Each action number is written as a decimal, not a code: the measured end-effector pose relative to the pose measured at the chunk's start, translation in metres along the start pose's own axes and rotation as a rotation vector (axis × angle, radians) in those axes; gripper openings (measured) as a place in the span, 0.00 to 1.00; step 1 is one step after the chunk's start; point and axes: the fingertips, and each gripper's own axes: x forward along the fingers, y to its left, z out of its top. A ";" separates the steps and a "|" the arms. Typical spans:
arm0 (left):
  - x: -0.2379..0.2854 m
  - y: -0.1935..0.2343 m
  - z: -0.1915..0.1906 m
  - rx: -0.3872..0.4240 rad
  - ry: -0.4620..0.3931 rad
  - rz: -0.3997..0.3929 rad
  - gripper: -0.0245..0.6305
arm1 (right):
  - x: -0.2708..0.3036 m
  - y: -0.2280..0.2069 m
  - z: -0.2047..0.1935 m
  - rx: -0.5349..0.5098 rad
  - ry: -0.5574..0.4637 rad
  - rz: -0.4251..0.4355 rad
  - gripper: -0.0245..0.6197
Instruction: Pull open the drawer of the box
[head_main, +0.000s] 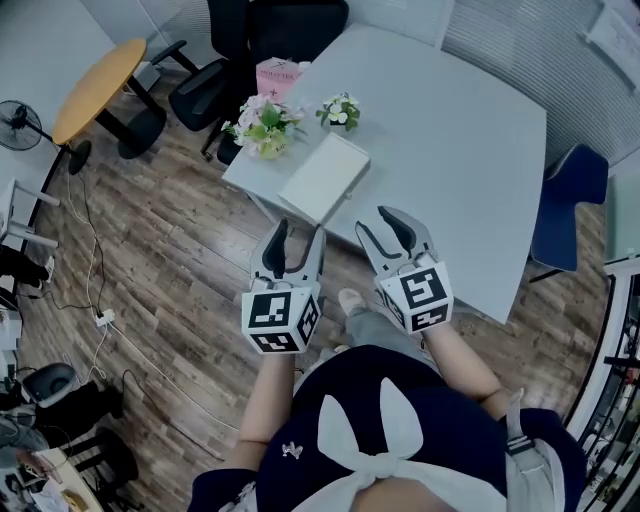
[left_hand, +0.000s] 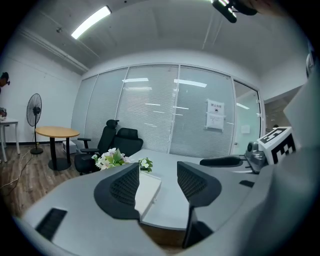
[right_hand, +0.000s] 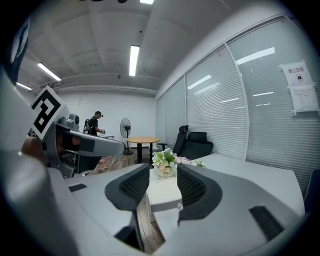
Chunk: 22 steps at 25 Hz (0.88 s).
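Note:
A flat white box (head_main: 325, 178) lies on the grey table (head_main: 450, 140), close to the table's near edge. Both grippers hover short of that edge, above the wooden floor, and point at the box without touching it. My left gripper (head_main: 300, 232) stands open with nothing between its jaws; in its own view the box (left_hand: 150, 192) shows through the gap of the left gripper (left_hand: 157, 180). My right gripper (head_main: 378, 222) is also open and empty. In the right gripper view the box (right_hand: 164, 192) shows its front with a small knob (right_hand: 180, 205), framed by the right gripper (right_hand: 163, 185).
A bunch of flowers (head_main: 265, 125) and a small flower pot (head_main: 341, 110) stand just beyond the box, a pink carton (head_main: 278, 75) behind them. Black office chairs (head_main: 215, 80), a round wooden table (head_main: 100, 85), a blue chair (head_main: 570, 205). A person (right_hand: 95, 125) stands far off.

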 end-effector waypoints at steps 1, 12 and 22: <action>0.005 0.004 -0.001 -0.006 0.009 0.007 0.39 | 0.005 -0.004 0.000 0.001 0.004 0.001 0.30; 0.045 0.041 -0.027 -0.116 0.141 0.073 0.40 | 0.049 -0.031 -0.008 -0.001 0.066 0.039 0.31; 0.082 0.073 -0.067 -0.236 0.274 0.129 0.40 | 0.091 -0.053 -0.030 -0.013 0.150 0.106 0.32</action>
